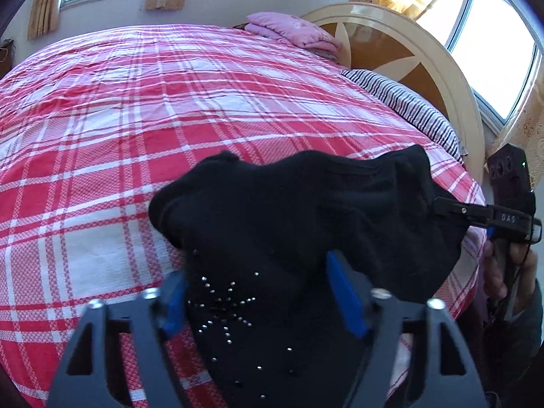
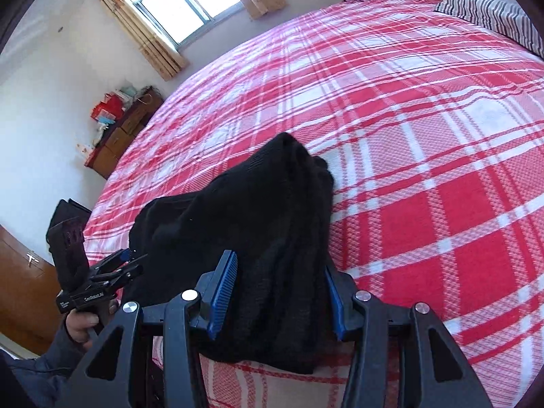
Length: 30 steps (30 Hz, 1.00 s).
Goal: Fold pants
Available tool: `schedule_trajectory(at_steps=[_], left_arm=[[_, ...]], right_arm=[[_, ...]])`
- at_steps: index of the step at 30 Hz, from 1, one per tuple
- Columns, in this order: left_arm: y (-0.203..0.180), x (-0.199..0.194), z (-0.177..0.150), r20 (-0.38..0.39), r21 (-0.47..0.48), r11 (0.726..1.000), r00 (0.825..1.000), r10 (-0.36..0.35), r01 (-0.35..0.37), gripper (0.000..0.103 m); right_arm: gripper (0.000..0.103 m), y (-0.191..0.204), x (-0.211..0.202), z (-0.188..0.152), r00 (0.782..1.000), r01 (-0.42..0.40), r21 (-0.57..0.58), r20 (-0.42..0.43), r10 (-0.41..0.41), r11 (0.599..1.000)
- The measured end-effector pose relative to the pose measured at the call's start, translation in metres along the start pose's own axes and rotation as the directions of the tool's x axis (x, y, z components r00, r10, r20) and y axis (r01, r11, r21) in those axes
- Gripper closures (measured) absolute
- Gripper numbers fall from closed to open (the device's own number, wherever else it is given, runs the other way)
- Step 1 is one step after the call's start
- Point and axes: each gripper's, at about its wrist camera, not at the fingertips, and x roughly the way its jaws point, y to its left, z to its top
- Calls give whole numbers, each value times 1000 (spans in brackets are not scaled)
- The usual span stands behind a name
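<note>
Black pants point(image 1: 292, 210) with a rhinestone star lie bunched at the near edge of the red plaid bed point(image 1: 170, 119). My left gripper point(image 1: 258, 292) has its blue pads either side of the studded cloth, closed on it. In the left wrist view the right gripper point(image 1: 442, 205) comes in from the right and pinches the far end of the pants. In the right wrist view the pants point(image 2: 258, 210) fill the space between the right gripper's point(image 2: 278, 292) blue pads, which grip the cloth. The left gripper point(image 2: 132, 258) shows there at the left, on the pants' edge.
A folded pink quilt point(image 1: 292, 30) and a striped pillow point(image 1: 408, 105) lie by the curved headboard point(image 1: 391, 44). A wooden dresser point(image 2: 122, 132) with clutter stands by the far wall. Windows with curtains are behind the bed.
</note>
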Motion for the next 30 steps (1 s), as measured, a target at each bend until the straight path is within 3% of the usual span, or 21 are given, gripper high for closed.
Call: schedule_trajectory(at_steps=[2,5,11,18,25,30], left_arm=[[0,-3,1,4,0,1000,1000,-7,7,63],[3,-5,1,4,-10,999,999,-34,34,75],[15,-17,4,27,-79,991,994,-108,110,82],[37,-55,18,95,-102,988,989,-110,120,87],[110,-111,27,172,-160,986,982,77,-49,87],[173,-157,27,215,-231,955,947,238,-188,87]], right_arm=[[61,6,0,-1,1000,-5,-18,2,5,1000],[71,8,-2,-1,999,-44,-18,8,44,999],[74,19,-17,4,995,-82,-32,51,84,996],[74,68,-7,31,991,-120,-125,48,127,985],[75,149,81,84,958,-286,-221,-78,275,933],[75,223,148,110,916,-399,-269,-155,369,877]])
